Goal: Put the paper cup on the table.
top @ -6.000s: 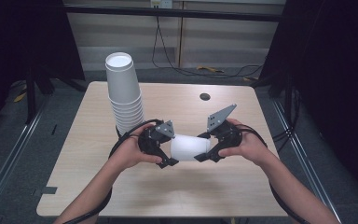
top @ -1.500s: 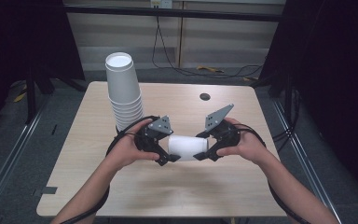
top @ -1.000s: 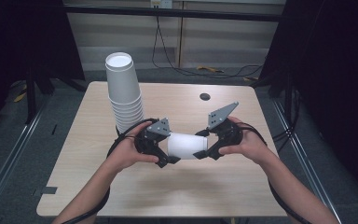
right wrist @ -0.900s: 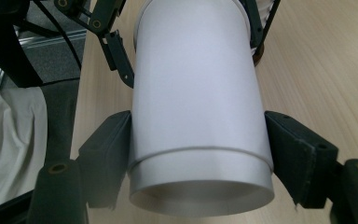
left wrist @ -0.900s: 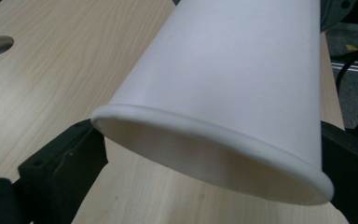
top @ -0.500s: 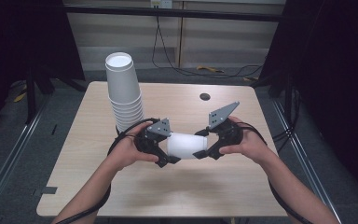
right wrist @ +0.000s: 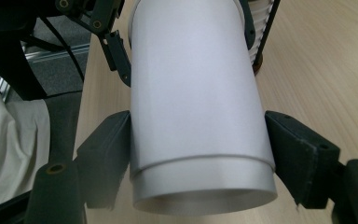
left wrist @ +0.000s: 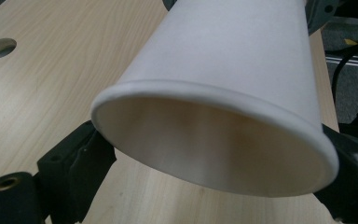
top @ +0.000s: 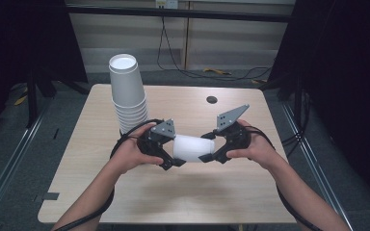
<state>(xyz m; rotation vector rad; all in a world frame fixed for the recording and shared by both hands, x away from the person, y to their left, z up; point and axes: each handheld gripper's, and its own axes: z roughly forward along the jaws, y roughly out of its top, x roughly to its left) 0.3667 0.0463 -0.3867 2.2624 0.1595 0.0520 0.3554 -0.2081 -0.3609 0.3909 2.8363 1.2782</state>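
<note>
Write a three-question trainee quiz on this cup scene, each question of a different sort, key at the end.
1. True or false: the white paper cup held between the left tongs and right tongs lies on its side.
2. Which end faces the left tongs: A) the open rim, B) the base?
3. Fill in: the tall stack of white paper cups stands ___ down on the pale wooden table.

Key: 1 true; 2 A; 3 upside

Cup [top: 193, 147] between left hand-held gripper [top: 169, 155] and right hand-held gripper [top: 211, 155], cup stack [top: 128, 95] behind left.
</note>
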